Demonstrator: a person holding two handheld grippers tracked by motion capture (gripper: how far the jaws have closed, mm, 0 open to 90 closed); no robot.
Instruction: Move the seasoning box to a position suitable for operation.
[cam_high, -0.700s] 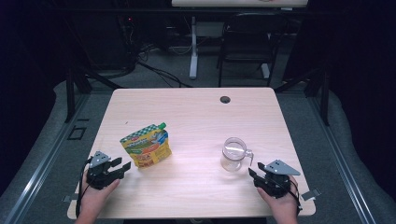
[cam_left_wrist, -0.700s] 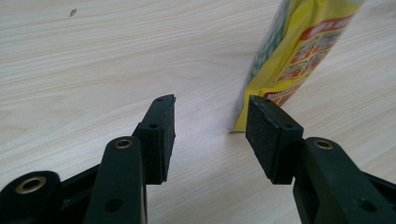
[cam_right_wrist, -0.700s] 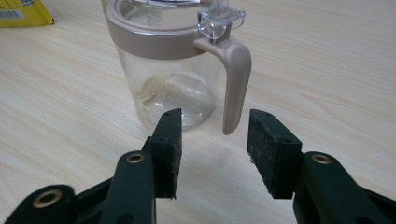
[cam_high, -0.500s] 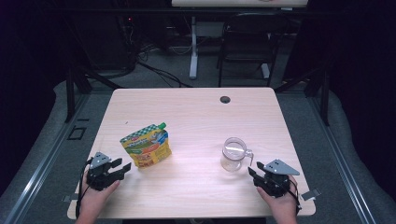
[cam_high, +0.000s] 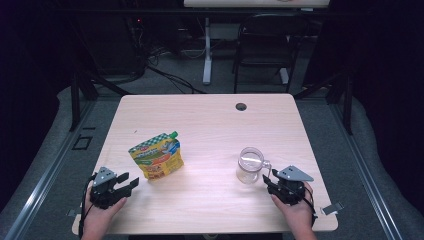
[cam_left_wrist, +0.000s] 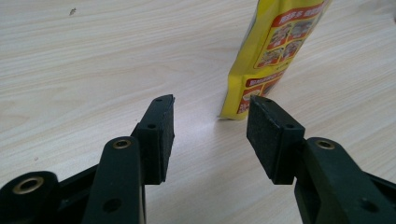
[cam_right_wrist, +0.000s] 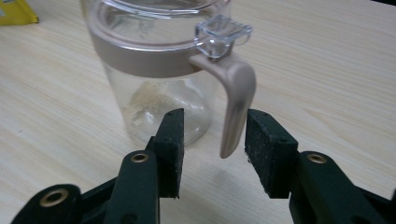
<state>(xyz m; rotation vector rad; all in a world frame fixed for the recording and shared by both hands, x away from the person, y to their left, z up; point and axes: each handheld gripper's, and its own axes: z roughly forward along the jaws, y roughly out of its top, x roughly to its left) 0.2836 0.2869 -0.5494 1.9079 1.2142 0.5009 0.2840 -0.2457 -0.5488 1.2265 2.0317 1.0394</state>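
Now we are in the approach: our right gripper (cam_high: 270, 180) has its jaws spread on either side of the jug's (cam_high: 248, 165) handle (cam_right_wrist: 237, 105), pads not yet pressing it, while our left gripper (cam_high: 128, 184) sits released just short of the pouch (cam_high: 156, 158). Jug stands upright right of centre on the table (cam_high: 210, 125), pouch stands to its left. Next, we judge, the right jaws must close squarely on the handle, and the left must ease forward to the pouch's edge
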